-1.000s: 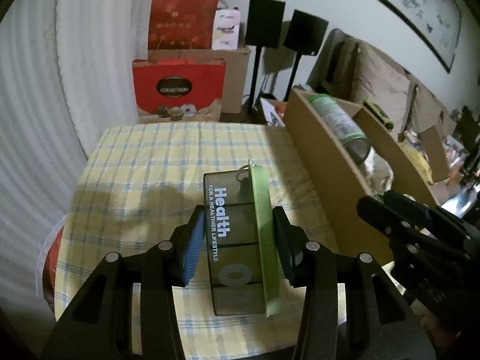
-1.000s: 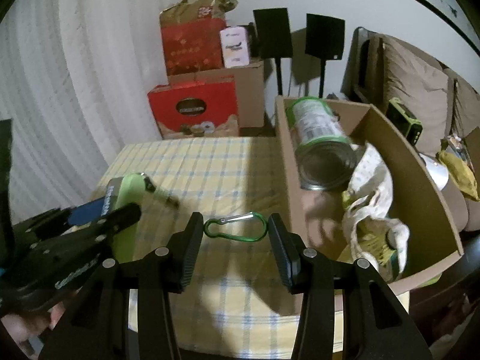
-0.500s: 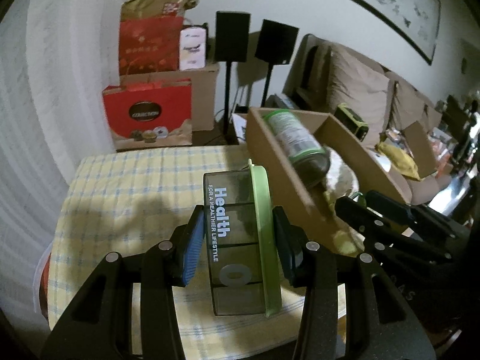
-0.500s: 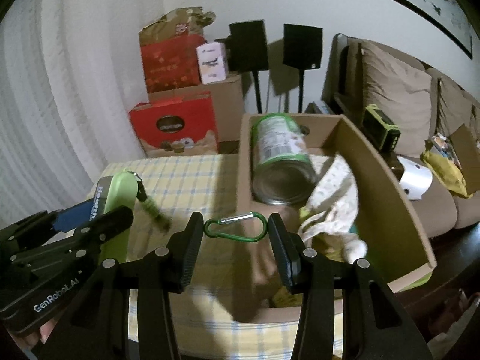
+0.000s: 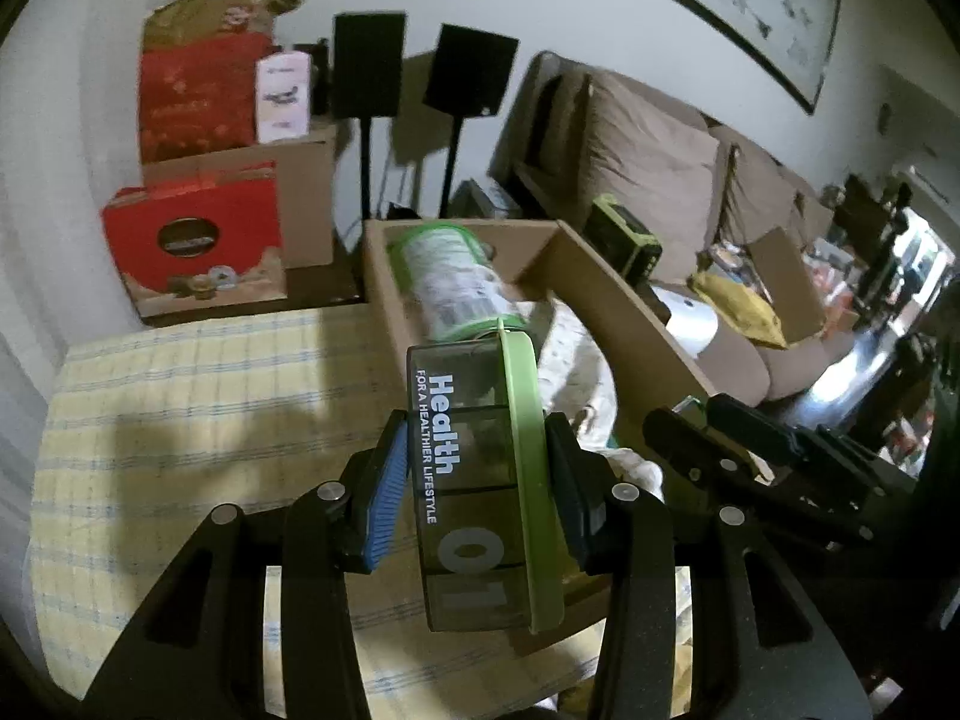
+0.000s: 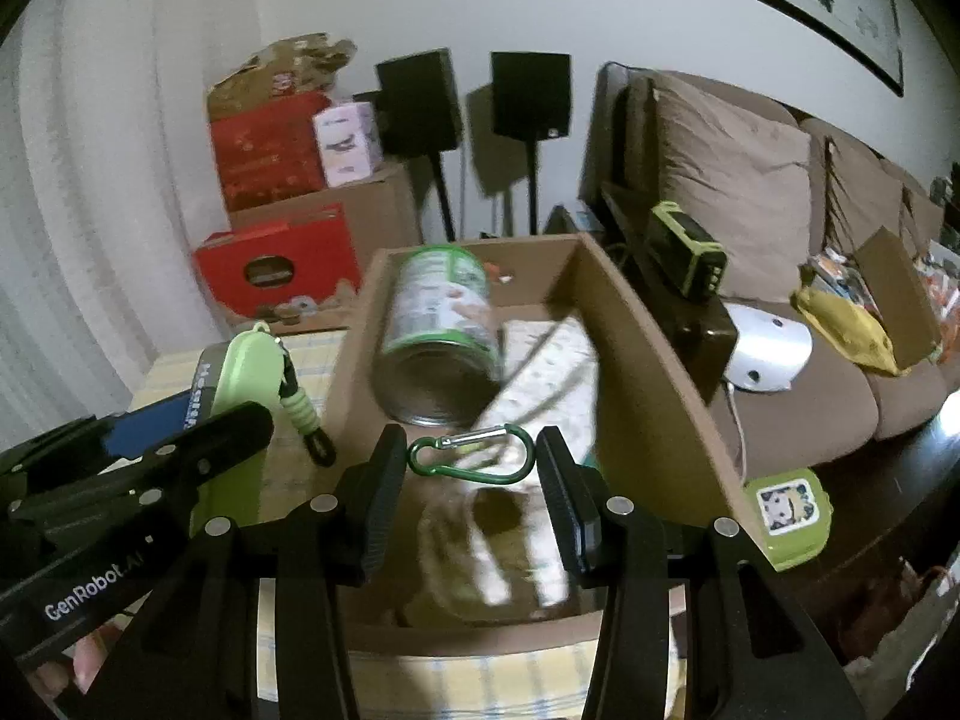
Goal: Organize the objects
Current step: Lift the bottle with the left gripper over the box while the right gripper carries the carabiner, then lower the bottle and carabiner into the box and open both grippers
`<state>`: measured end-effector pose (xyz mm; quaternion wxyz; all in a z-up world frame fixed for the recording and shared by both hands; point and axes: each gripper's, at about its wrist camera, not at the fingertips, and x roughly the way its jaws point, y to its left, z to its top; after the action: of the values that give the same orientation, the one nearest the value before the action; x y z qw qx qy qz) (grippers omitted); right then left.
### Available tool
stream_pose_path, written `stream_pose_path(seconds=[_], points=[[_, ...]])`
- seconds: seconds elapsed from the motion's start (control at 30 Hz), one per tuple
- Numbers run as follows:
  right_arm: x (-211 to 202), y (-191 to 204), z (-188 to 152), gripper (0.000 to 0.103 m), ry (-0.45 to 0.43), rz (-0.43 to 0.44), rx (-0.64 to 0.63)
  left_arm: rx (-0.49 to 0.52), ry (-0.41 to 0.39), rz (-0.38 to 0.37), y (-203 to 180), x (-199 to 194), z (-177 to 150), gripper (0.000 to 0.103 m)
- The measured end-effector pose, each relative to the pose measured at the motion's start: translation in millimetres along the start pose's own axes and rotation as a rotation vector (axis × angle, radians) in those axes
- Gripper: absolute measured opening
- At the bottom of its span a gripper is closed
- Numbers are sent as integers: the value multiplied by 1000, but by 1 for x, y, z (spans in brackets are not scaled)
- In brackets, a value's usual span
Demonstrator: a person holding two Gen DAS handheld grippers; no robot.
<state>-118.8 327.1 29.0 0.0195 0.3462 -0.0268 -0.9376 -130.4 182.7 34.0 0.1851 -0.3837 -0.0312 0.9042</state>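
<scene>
My left gripper (image 5: 477, 492) is shut on a dark pill organiser (image 5: 474, 480) with a green lid, printed "Health"; it hangs over the left wall of the cardboard box (image 5: 606, 282). The organiser also shows in the right wrist view (image 6: 237, 378), with a green cord dangling. My right gripper (image 6: 471, 480) is shut on a green carabiner (image 6: 471, 462) and holds it above the inside of the cardboard box (image 6: 636, 336). In the box lie a green-labelled tin (image 6: 441, 324) on its side and a white patterned cloth (image 6: 540, 378).
The box stands on a table with a yellow checked cloth (image 5: 180, 396). A small green lidded container (image 6: 789, 516) lies right of the box. Behind are red gift boxes (image 5: 192, 240), two black speakers on stands (image 6: 474, 102) and a brown sofa (image 6: 780, 180) with clutter.
Both grippers have moved right, from over the tablecloth to over the cardboard box, each still holding its object. The box now fills the centre of both views.
</scene>
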Motion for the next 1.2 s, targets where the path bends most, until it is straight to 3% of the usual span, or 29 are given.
stream_pose_path(seconds=[0.37,0.7,1.0,1.17,1.2], points=[[21,-44,-12,45,55,-24,64,-4,107,-43,-24,50,-6,41],[38,-63,-22,45,92,-32,94,44,193,-17,-39,86,-22,42],[46,-69,-28,45,119,-24,104,111,209,14,-49,96,-25,41],[51,-72,-30,45,141,-19,117,97,207,11,-46,92,-23,49],[52,-74,-30,46,144,-20,121,92,201,14,-45,90,-22,59]])
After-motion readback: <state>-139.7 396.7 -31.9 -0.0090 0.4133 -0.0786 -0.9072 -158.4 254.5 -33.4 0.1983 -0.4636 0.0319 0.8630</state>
